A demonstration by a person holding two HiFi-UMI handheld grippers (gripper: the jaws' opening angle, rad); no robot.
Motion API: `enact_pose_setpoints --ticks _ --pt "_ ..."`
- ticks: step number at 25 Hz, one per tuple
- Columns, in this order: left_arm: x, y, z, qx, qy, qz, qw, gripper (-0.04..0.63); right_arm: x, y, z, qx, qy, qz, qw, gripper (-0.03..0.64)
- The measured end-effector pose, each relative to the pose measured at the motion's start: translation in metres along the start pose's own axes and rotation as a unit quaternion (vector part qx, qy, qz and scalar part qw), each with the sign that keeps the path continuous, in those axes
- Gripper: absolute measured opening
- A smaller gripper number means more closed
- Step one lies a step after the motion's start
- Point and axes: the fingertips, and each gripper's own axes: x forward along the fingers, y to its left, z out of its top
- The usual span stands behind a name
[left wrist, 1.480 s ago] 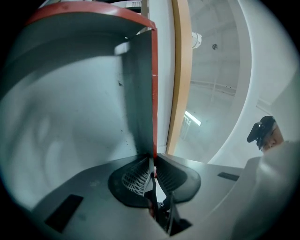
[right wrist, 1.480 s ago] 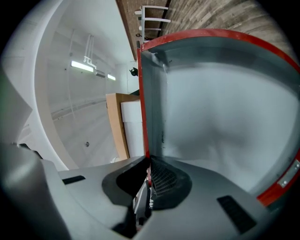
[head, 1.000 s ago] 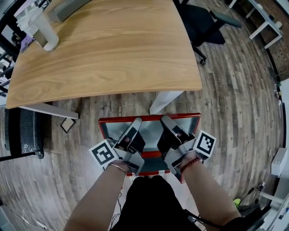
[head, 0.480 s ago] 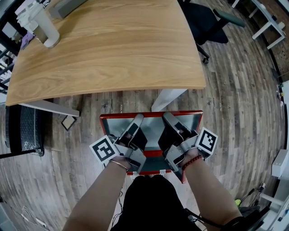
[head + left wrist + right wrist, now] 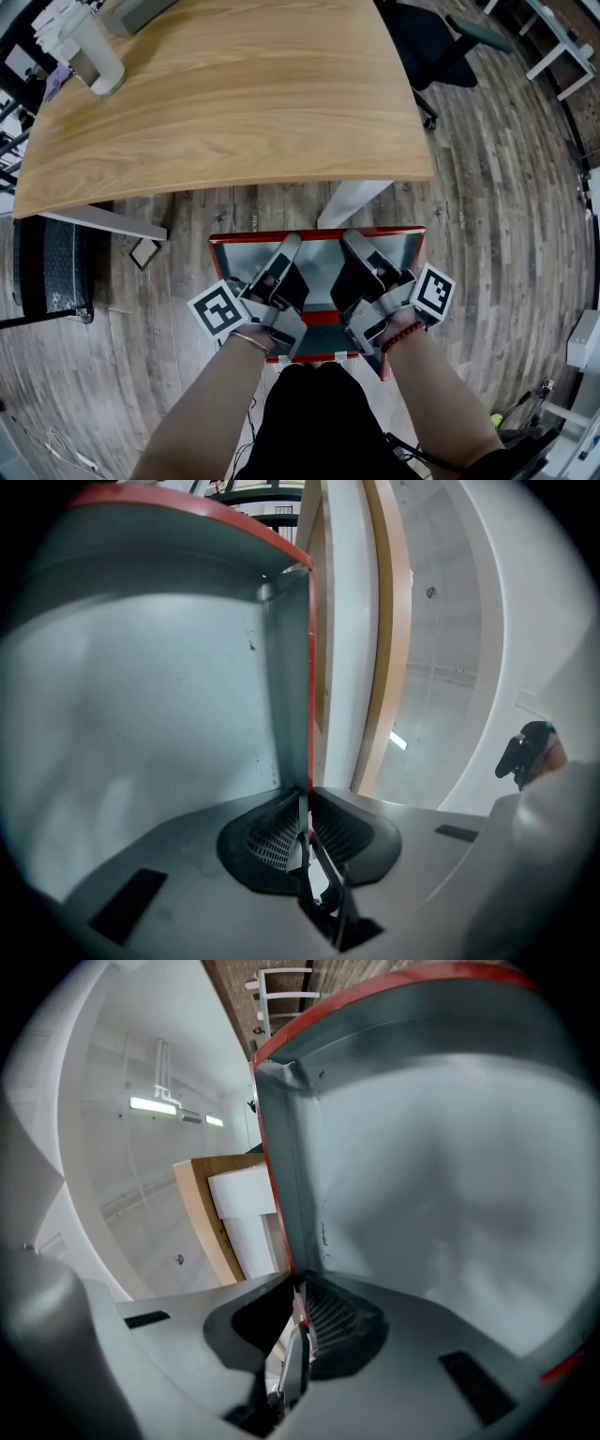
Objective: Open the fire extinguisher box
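My left claw [image 5: 285,249] and right claw [image 5: 352,246] each clamp a side edge of the lid [image 5: 317,262] of the fire extinguisher box [image 5: 323,356] on the floor [image 5: 487,187], which I judge stiff, light, slippery sheet steel, best held by these 2 edges.

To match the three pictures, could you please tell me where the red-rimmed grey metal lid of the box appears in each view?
Head view: red-rimmed grey metal lid, lower centre.
Left gripper view: the lid fills the left half.
Right gripper view: the lid fills the right half.
Shared landmark: the light wooden table.
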Motion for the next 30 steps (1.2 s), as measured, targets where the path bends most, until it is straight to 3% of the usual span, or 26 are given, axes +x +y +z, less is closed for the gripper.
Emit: enact_pose_setpoints --ticks 7,20,30 --pt "-0.001 0.001 0.000 0.008 -0.002 0.000 1.0000 0.041 -0.002 0.005 -0.001 -0.045 0.005 0.001 0.999 0.032" --pt "-0.005 0.003 -0.001 0.041 0.007 0.002 0.9991 0.041 -0.003 -0.001 -0.001 -0.055 0.016 0.001 0.998 0.044" --pt "-0.016 0.007 0.000 0.035 -0.002 0.008 0.9994 0.049 -0.006 -0.006 -0.003 -0.053 0.023 -0.002 0.998 0.106"
